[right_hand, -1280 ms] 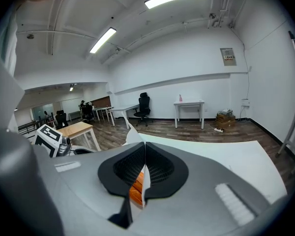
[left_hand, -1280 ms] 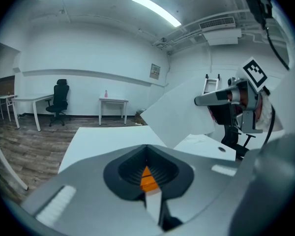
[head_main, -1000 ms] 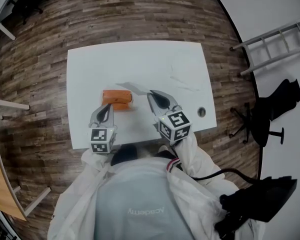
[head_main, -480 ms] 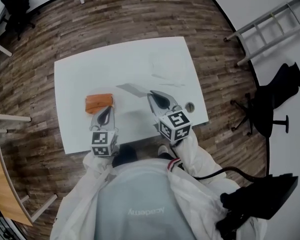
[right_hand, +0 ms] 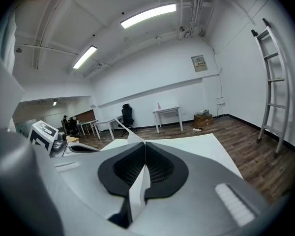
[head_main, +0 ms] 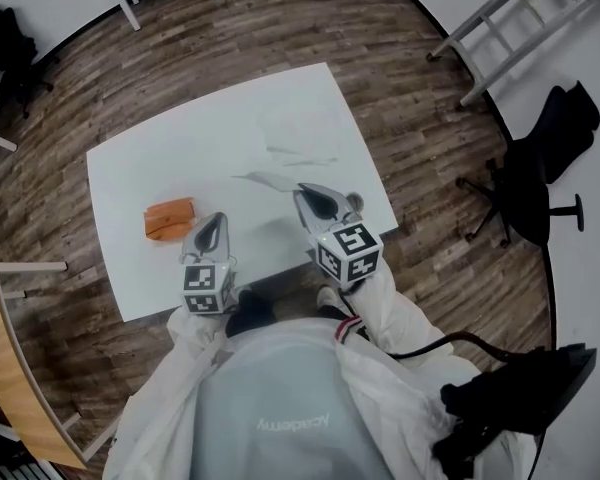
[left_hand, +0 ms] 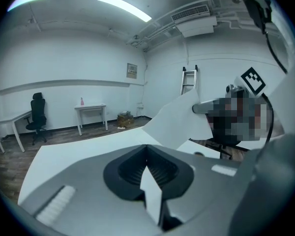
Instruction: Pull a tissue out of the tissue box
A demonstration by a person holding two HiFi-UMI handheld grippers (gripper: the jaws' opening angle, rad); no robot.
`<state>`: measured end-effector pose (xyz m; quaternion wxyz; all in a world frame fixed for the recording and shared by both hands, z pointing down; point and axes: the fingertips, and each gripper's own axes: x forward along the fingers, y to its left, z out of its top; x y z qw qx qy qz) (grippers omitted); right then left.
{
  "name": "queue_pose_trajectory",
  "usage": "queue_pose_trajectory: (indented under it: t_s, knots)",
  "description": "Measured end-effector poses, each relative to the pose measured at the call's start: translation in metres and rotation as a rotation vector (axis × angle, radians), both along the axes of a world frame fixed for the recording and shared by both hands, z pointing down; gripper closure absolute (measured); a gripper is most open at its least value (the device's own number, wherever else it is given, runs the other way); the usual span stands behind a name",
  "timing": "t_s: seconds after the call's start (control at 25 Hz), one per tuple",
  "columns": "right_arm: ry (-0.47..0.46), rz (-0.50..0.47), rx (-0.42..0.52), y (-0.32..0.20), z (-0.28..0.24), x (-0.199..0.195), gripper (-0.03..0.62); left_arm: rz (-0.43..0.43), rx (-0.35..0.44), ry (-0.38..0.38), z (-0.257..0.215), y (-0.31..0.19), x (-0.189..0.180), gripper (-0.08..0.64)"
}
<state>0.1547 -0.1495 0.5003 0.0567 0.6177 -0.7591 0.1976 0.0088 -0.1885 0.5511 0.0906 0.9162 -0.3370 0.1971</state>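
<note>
White coverall (head_main: 390, 373), grey front (head_main: 270, 408), red-striped right cuff (head_main: 346, 329); grey left tongs (head_main: 218, 220) and right tongs (head_main: 307, 192) carry black-and-white marker cubes (head_main: 348, 252); black cable (head_main: 420, 349)

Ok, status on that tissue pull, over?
Right gripper shut on tissue, sheet free of the tissue box. Left gripper shut on a white strip, likely tissue. Nothing blocking on the table.

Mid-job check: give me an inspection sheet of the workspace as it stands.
Surface: white table on a wood floor.
Job's things: orange tissue box beside the left tool; tissue out of the box.
Clutter: loose tissue lying flat, far side.
Grippers: left tool shut on white scrap; right tool shut on tissue.
Cables: black cable at the person's right.
Surroundings: ladder, office chair.
</note>
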Motion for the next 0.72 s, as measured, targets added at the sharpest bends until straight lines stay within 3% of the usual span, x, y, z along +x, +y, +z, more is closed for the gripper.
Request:
queue_pose_trajectory:
  t_s: [0.32, 0.72]
  knots:
    - [-0.013, 0.034, 0.021, 0.03, -0.002, 0.034, 0.591, 0.032, 0.014, -0.004, -0.002, 0.028, 0.036, 0.56]
    - [-0.02, 0.021, 0.037, 0.039, -0.006, 0.049, 0.591, 0.016, 0.037, -0.007, -0.009, 0.037, 0.05, 0.56]
